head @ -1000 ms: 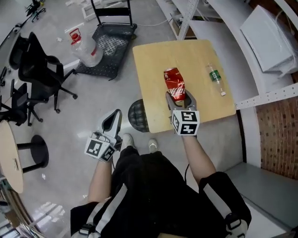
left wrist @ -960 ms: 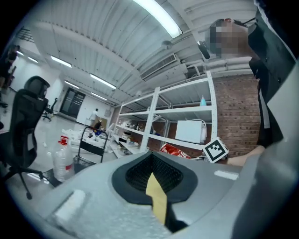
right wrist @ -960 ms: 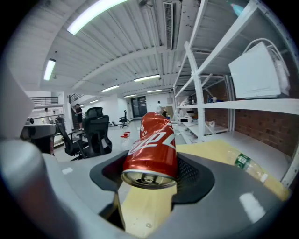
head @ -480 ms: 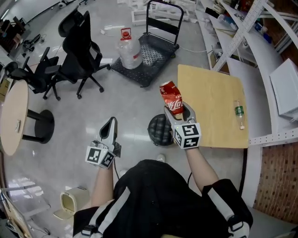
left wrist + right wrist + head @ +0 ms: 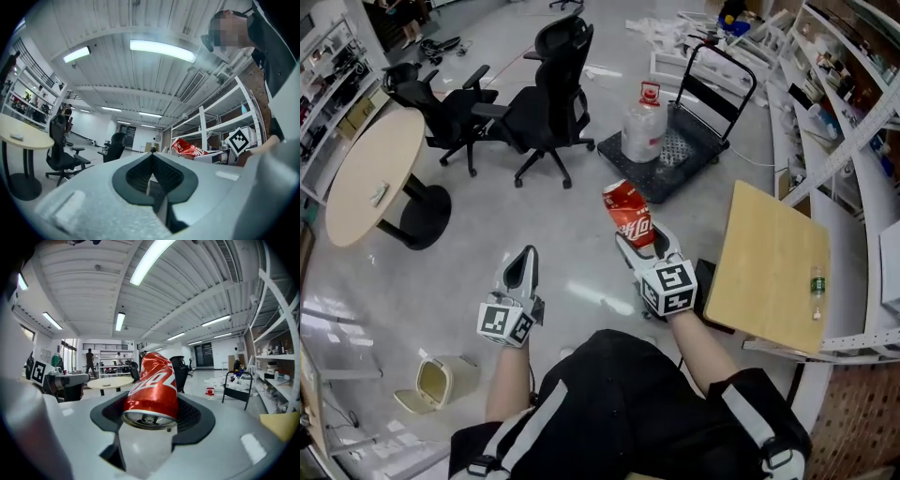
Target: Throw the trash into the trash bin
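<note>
A crushed red soda can (image 5: 626, 214) (image 5: 152, 389) sticks up from my right gripper (image 5: 642, 246) (image 5: 151, 420), whose jaws are shut on its lower end. It hangs over the grey floor, left of the wooden table (image 5: 769, 258). A small plastic bottle (image 5: 816, 286) lies near that table's right edge. A dark shape (image 5: 710, 279) shows at the table's left edge, mostly hidden behind my right hand. My left gripper (image 5: 523, 265) (image 5: 152, 163) hangs over the floor at lower left, shut and empty. The can (image 5: 187, 147) also shows in the left gripper view.
Black office chairs (image 5: 548, 112) and a round wooden table (image 5: 370, 173) stand at the upper left. A water jug (image 5: 642, 127) sits on a platform cart (image 5: 698, 141). White shelving (image 5: 853, 131) runs along the right. A beige lidded container (image 5: 441, 384) lies on the floor at lower left.
The view has swung left, away from the wooden table. My right gripper lifted the can off the table and carried it out over the floor. My left gripper moved along, still shut.
</note>
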Tool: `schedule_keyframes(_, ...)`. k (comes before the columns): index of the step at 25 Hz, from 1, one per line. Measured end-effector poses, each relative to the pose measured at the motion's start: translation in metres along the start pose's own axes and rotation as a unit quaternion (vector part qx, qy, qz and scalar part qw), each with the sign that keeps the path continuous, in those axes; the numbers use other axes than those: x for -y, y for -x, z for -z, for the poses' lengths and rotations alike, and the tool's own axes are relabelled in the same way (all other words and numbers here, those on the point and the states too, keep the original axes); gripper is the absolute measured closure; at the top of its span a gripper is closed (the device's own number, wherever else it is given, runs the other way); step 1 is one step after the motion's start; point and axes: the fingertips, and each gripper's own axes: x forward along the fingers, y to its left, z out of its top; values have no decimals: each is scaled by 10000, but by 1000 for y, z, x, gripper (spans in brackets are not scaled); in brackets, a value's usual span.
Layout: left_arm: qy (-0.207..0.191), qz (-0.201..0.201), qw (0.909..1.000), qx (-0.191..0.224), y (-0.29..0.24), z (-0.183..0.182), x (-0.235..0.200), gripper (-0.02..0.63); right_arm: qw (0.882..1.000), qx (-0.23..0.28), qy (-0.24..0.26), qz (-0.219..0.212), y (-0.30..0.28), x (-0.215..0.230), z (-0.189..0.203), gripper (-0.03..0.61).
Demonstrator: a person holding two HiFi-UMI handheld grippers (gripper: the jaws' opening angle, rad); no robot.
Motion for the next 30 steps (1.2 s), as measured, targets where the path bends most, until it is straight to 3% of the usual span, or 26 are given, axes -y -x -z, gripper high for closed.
schedule_keyframes(6,-27,-801,9966,198,79,-16,-70,614,9948,-164,229,-981,-55,-108,-10,288)
schedule_keyframes(13,-162,-1977,9793,392,206,-37,-158,614,9745,-92,475,-2189,-118,-261,-17,288)
schedule_keyframes(21,-316,-3242,9438,561,340,-55,-211,614,9308,-106,636,-3598,-148,-428,-14,288)
schedule_keyframes(27,-69,-4012,9144,538,395,-36,-232,614,9026,-440,666,-4230,-178,-489,10,288)
schedule_keyframes(30,-134,-4328,8994,594,414,-42,-257,614,8859,-434,705,-4563,-206,-526,9,288)
